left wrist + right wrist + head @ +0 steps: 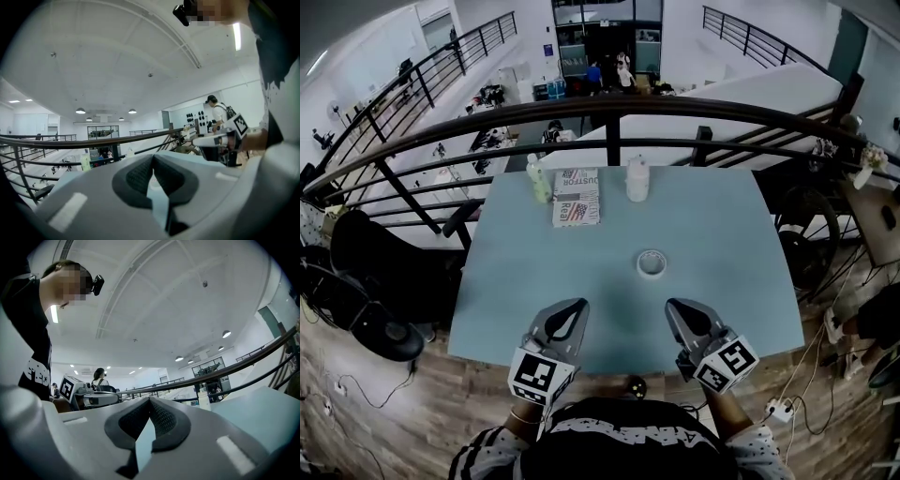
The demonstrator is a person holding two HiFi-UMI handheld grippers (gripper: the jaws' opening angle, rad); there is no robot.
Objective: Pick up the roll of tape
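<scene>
"Pale blue, smooth and matte, that table (741, 234). Where is the tape?"

"The roll of tape (652, 263) lies flat near the middle, a small whitish ring."

"And the tongs?"

"The left gripper (578, 303) and right gripper (672, 304) hover over the near edge, short of the roll. Both grey wedge-shaped pairs are pressed together, pinching nothing."

"Far side?"

"A greenish bottle (539, 178), a printed booklet (577, 198) and a white jar (637, 179), by the curved dark railing (694, 108)."

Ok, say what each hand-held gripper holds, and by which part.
Nothing: left hand-held gripper and right hand-held gripper are shut, empty; roll of tape lies untouched.
</scene>
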